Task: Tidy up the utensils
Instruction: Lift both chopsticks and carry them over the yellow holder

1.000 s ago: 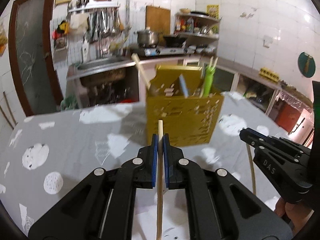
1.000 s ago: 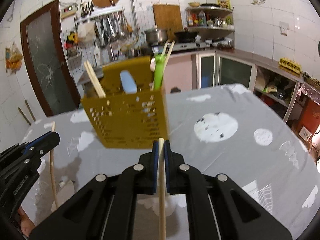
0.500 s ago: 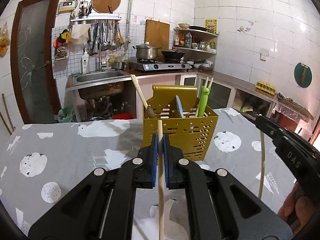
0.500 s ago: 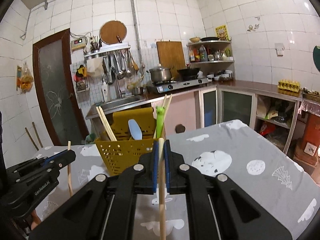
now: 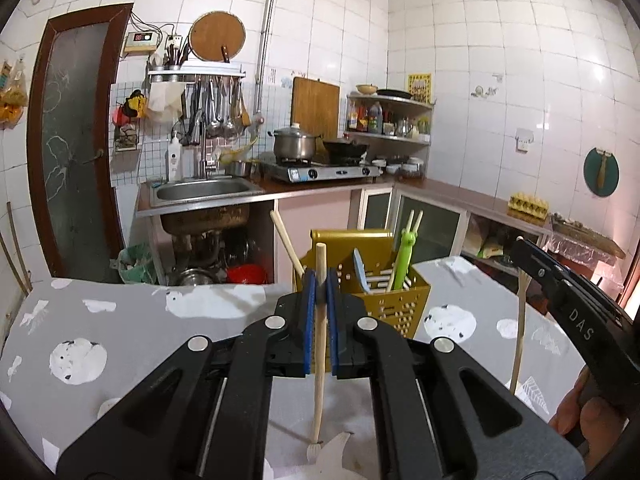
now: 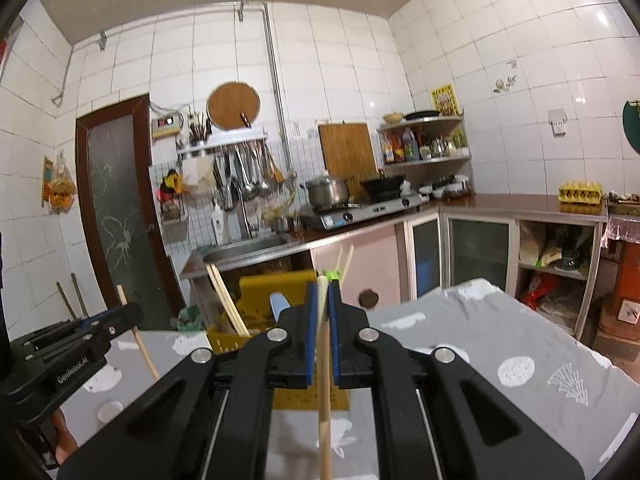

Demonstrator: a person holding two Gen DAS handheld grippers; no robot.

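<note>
I have lifted both jaws, left gripper (image 5: 319, 280) and right gripper (image 6: 322, 292) each clamped on one chopstick (image 5: 319, 332), so the yellow holder (image 5: 394, 300) at twelve o'clock on the desk (image 5: 120, 332) now sits lower, ready for dropping in.

Mustard-yellow caddy (image 5: 394, 296) holding a lime-green utensil (image 5: 403, 258) and pale-blue spoon (image 5: 360, 266); grey tablecloth (image 5: 132, 332) with white spots; blue pads (image 5: 309, 312) on black grippers.
</note>
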